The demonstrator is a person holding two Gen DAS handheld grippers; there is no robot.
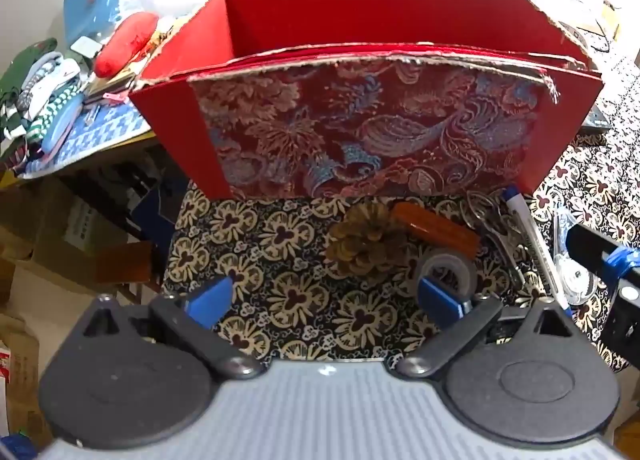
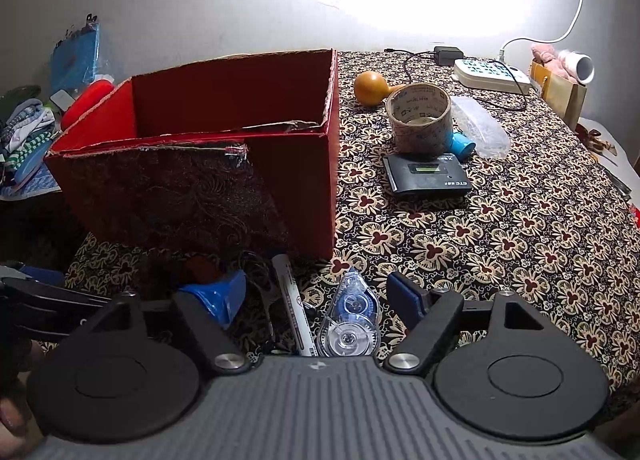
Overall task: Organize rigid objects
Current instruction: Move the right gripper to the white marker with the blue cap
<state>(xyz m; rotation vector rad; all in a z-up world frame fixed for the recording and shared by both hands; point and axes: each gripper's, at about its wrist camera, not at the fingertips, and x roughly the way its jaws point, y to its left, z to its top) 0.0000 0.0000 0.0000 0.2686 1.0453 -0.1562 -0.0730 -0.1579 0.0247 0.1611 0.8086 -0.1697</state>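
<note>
1 red box [image 1: 360, 12], 1 pinecone [image 1: 364, 244], 1 marker [image 1: 532, 244], 1 tape roll [image 1: 448, 268]

An open red box [image 1: 360, 20] with a brocade front panel stands on the patterned bench [image 2: 500, 228]. Before it lie a pine cone [image 1: 362, 240], an orange bar [image 1: 436, 230], a small tape roll [image 1: 448, 270], keys [image 1: 494, 220], a white marker [image 2: 292, 304] and a clear correction-tape dispenser [image 2: 352, 320].

A lived-in room at home, not a lab or a shop.
A floral tablecloth [image 2: 500, 220] covers the table, a charger [image 2: 446, 55] and power strip [image 2: 490, 75] sit by the wall, and clothes [image 1: 38, 96] are piled on a cluttered side table, cardboard boxes [image 1: 60, 232] beneath.
</note>
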